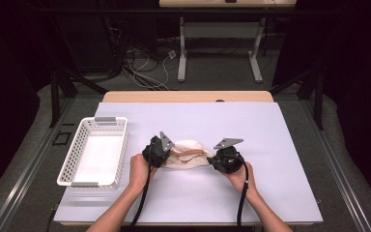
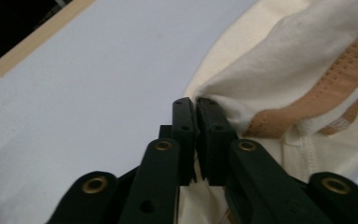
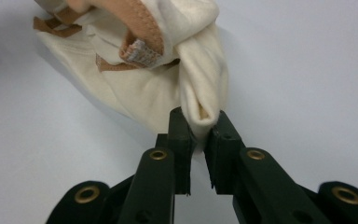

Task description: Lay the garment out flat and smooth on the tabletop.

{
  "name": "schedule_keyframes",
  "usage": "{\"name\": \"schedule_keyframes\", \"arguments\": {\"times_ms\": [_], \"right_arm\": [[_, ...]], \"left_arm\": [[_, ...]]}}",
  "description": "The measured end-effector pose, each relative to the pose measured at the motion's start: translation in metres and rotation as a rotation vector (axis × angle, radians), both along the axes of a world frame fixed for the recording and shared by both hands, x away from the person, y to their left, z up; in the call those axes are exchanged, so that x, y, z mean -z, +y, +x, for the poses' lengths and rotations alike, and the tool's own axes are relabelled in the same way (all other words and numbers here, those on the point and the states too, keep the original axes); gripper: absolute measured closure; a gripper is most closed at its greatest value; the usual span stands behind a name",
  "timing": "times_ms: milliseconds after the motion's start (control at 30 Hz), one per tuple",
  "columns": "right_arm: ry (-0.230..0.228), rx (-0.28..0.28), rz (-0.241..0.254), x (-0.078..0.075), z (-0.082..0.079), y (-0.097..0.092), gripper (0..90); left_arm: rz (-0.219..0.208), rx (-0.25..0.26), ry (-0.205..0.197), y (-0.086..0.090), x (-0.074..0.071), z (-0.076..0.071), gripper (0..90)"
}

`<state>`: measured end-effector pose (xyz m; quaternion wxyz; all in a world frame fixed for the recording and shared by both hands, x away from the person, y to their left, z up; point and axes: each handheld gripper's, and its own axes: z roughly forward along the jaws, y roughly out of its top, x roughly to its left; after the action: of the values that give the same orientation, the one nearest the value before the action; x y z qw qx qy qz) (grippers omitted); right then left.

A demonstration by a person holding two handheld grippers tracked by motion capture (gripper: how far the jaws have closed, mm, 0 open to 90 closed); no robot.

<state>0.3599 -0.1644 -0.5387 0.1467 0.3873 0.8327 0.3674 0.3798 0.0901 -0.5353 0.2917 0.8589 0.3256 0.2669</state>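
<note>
A cream cloth bag [image 1: 189, 153] with tan straps [image 2: 335, 79] lies crumpled in the middle of the white table cover [image 1: 251, 130]. My left gripper [image 1: 170, 154] is at the bag's left end. In the left gripper view its jaws [image 2: 196, 105] stand almost together, with a thin edge of the cream cloth [image 2: 284, 60] pinched between them. My right gripper [image 1: 212, 161] is at the bag's right end. Its jaws [image 3: 199, 122] are shut on a thick rolled fold of the cloth [image 3: 135, 93], which bulges up between the pads. A tan strap [image 3: 144, 23] loops over the bag farther off.
A white plastic basket [image 1: 123, 150] stands at the left of the table cover, close to my left hand. The wooden table edge [image 1: 188, 96] runs along the far side. Beyond it are a dark floor, cables and the legs of another table.
</note>
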Motion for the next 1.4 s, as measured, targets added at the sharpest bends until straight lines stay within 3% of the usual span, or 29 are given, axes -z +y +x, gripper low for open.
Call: {"name": "schedule_keyframes", "arguments": {"times_ms": [300, 467, 733, 767, 933, 1067, 1167, 1400], "right_arm": [[-0.014, -0.007, 0.006, -0.001, -0.001, 0.001, 80.8], [-0.015, -0.004, 0.015, 0.0, -0.001, 0.0, 81.2], [-0.023, -0.009, 0.009, -0.002, -0.003, 0.0, 81.3], [-0.038, -0.009, 0.025, -0.001, -0.002, 0.001, 81.4], [-0.017, -0.01, 0.004, -0.002, -0.003, 0.001, 81.5], [-0.026, -0.01, 0.013, -0.001, -0.002, 0.0, 81.4], [-0.021, -0.009, 0.011, -0.001, -0.002, 0.0, 81.5], [-0.014, -0.014, 0.016, -0.001, -0.001, 0.0, 81.5]], "left_arm": [[-0.033, 0.006, -0.024, 0.013, -0.011, -0.019, 50.6], [-0.044, 0.033, -0.028, 0.021, -0.012, -0.036, 43.0], [-0.073, 0.074, -0.005, 0.032, -0.01, -0.058, 30.4], [-0.069, 0.081, -0.002, 0.033, -0.009, -0.06, 29.7], [-0.068, 0.109, 0.038, 0.033, -0.004, -0.069, 29.3], [-0.055, 0.129, 0.079, 0.026, 0.004, -0.067, 36.1], [-0.033, 0.138, 0.084, 0.021, 0.01, -0.063, 42.8], [-0.078, 0.114, 0.083, 0.017, 0.019, -0.05, 56.2]]}}
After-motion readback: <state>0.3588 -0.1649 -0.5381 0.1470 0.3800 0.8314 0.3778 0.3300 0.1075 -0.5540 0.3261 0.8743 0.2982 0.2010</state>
